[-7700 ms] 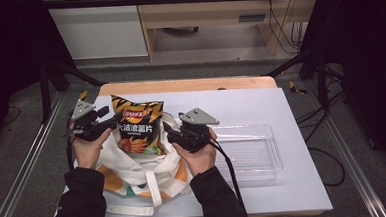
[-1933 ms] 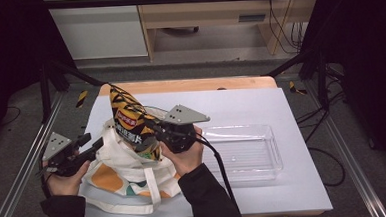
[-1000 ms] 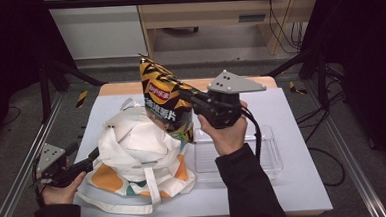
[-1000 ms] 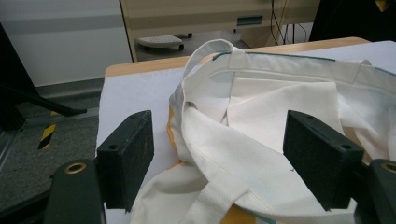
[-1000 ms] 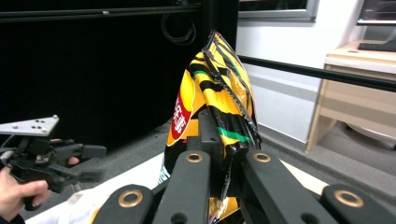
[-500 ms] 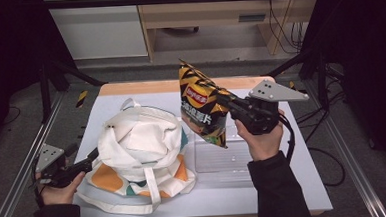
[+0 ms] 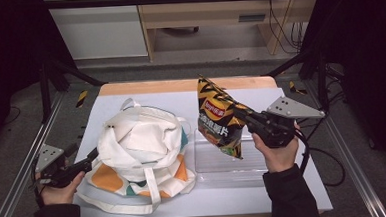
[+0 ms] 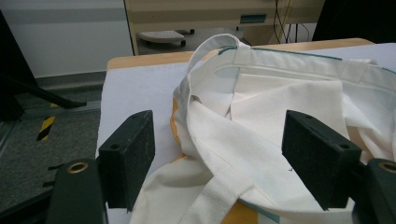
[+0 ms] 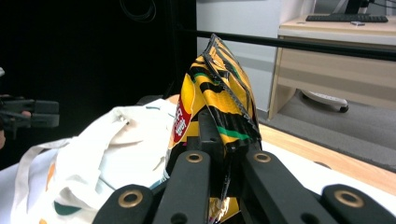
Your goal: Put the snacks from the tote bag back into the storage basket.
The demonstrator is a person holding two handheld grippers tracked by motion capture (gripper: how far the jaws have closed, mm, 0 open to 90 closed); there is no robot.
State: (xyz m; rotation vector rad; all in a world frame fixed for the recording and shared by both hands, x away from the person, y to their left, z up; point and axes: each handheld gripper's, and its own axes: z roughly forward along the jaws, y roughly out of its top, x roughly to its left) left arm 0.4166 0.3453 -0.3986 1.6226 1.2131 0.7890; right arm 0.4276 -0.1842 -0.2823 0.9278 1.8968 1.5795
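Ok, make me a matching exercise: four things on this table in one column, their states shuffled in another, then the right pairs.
1. yellow-and-black foil chip bag
2. white cloth tote bag with orange patches
3. clear plastic tray
4. left claw

a. open, over the tote's fabric
b. flat on the table with the lifted thing above it
c. slumped on the table, handles loose
d. pinched in the right claw, held in the air

Pairs: 1-d, 2-c, 3-b, 4-a

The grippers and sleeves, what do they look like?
Both the left gripper and right gripper are black with two blocky jaws; brass-coloured rings sit at the jaw bases. Each carries a grey three-cornered plate on top, and a black cable trails from the right one. The person wears dark long sleeves.
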